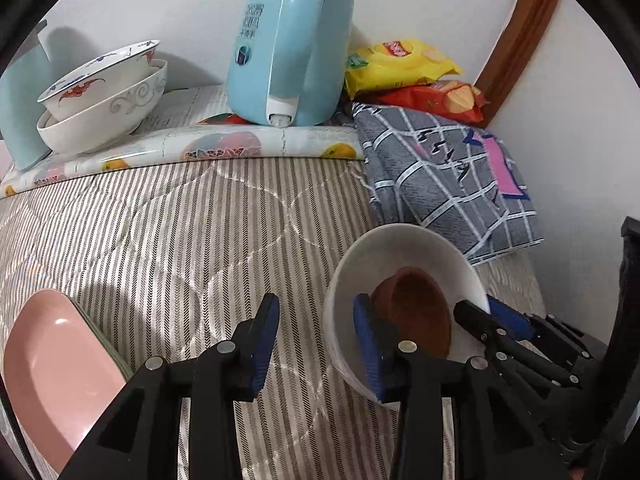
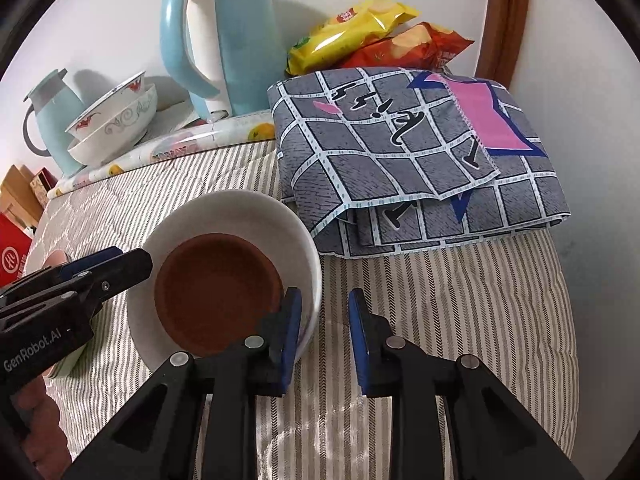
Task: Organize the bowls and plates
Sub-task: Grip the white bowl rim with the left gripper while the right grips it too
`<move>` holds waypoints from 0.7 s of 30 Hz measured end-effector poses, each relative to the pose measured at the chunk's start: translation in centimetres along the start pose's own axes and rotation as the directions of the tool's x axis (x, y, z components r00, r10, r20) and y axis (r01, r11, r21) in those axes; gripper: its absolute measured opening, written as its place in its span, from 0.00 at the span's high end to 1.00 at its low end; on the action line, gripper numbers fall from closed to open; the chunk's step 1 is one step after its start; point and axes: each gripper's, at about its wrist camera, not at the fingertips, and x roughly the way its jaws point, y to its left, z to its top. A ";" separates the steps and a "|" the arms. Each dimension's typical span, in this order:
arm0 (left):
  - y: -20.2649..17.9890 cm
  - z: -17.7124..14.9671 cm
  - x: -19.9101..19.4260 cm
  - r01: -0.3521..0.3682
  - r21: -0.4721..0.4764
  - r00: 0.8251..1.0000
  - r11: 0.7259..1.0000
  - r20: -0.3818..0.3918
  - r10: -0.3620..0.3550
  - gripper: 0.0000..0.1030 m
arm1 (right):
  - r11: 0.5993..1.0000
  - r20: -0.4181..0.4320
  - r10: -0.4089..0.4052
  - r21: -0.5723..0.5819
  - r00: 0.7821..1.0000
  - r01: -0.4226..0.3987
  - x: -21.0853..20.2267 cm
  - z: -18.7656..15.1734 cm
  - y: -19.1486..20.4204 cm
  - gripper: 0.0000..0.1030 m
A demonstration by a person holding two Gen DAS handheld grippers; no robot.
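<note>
A white bowl (image 1: 404,252) with a small brown dish (image 1: 420,312) inside sits on the striped quilt; it also shows in the right wrist view (image 2: 240,212), with the brown dish (image 2: 216,292). My left gripper (image 1: 316,348) is open, its right finger inside the bowl's near rim. My right gripper (image 2: 324,336) is open, straddling the bowl's right rim; it shows in the left wrist view (image 1: 492,316). A pink plate (image 1: 52,364) lies at lower left. Two stacked patterned bowls (image 1: 104,96) stand on the back mat, also in the right wrist view (image 2: 116,120).
A light-blue kettle (image 1: 292,44) stands on the fruit-print mat (image 1: 224,144). A folded grey checked cloth (image 2: 408,152) lies right of the bowl, snack bags (image 2: 372,32) behind it. A blue jug (image 2: 52,116) stands at far left, boxes (image 2: 16,240) beside the bed.
</note>
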 end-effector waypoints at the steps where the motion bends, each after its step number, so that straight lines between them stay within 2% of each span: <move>1: 0.1 0.0 0.2 -0.001 -0.001 1.000 1.000 -0.004 0.001 0.64 | 1.000 -0.004 0.001 0.000 1.000 -0.001 0.2 0.1 0.0 0.77; 5: 0.4 0.0 0.9 -0.027 0.000 1.000 1.000 -0.002 0.027 0.64 | 1.000 -0.013 0.006 -0.010 1.000 -0.006 0.7 0.2 0.1 0.77; 12: 0.4 -0.1 2.5 -0.017 0.011 0.999 1.000 -0.047 0.018 0.64 | 1.000 -0.016 -0.004 -0.018 1.000 0.004 1.4 0.3 0.2 0.75; 21: -0.2 -0.2 3.6 -0.012 0.033 0.997 0.999 -0.079 0.014 0.66 | 1.000 -0.023 0.017 0.021 1.000 -0.017 2.1 0.5 -0.5 0.63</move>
